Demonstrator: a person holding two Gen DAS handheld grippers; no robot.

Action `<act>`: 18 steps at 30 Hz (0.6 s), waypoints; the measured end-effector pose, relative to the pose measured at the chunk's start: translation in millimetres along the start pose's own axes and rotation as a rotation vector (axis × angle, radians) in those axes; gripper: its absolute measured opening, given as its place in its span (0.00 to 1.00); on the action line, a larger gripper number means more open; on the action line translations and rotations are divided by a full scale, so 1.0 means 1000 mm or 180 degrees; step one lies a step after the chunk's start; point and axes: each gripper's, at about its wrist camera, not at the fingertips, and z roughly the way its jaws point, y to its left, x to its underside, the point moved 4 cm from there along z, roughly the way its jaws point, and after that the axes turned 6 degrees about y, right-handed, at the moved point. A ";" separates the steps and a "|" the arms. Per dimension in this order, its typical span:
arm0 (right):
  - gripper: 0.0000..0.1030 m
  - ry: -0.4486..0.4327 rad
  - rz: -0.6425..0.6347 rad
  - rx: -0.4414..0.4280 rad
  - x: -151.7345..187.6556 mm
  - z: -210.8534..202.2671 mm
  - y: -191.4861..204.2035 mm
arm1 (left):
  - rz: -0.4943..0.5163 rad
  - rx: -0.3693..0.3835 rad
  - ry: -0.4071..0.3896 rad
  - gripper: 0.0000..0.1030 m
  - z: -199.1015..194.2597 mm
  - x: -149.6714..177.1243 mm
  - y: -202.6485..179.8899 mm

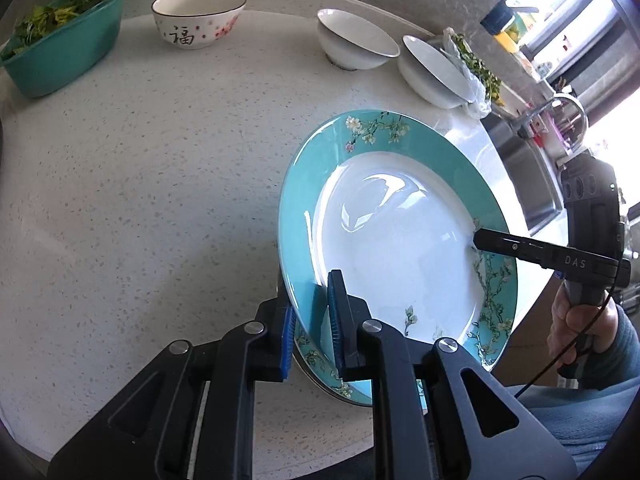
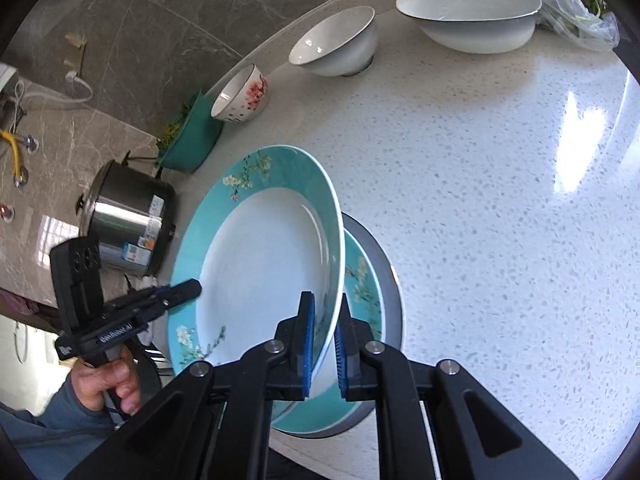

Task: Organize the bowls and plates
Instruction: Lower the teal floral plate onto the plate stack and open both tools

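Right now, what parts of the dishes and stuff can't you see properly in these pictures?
- Lower plate: right wrist view, mostly hidden under the lifted plate; how many lie below is unclear.
- Steel pot: right wrist view, its labels are too small to read.
- Greens bag: right wrist view, cut off by the top edge.
- Sink: left wrist view, washed out by window glare.

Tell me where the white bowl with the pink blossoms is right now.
The white bowl with pink blossoms stands at the counter's far edge, between the teal tub of greens and the plain white bowl; it appears upper left in both views.
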 end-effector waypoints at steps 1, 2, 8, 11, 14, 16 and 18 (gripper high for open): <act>0.11 -0.0002 -0.0029 0.0026 0.002 0.001 0.000 | 0.0014 -0.0017 -0.0002 0.13 0.002 0.002 -0.001; 0.11 0.0022 -0.0037 0.0038 0.005 0.001 -0.002 | 0.0031 -0.0047 0.0002 0.13 0.004 0.005 -0.002; 0.11 0.0015 -0.0292 0.0321 0.014 0.008 0.003 | 0.0054 -0.0139 0.0052 0.15 0.016 0.011 -0.002; 0.13 0.0009 -0.0450 0.0488 0.017 0.012 0.009 | 0.0075 -0.0200 0.0087 0.16 0.022 0.014 -0.001; 0.13 -0.0001 -0.0489 0.0551 0.020 0.016 0.010 | 0.0091 -0.0228 0.0108 0.17 0.025 0.016 0.001; 0.14 0.0010 -0.0558 0.0617 0.022 0.018 0.013 | 0.0138 -0.0301 0.0145 0.18 0.028 0.017 0.001; 0.15 -0.0011 -0.0641 0.0713 0.024 0.020 0.016 | 0.0181 -0.0347 0.0164 0.18 0.031 0.017 0.000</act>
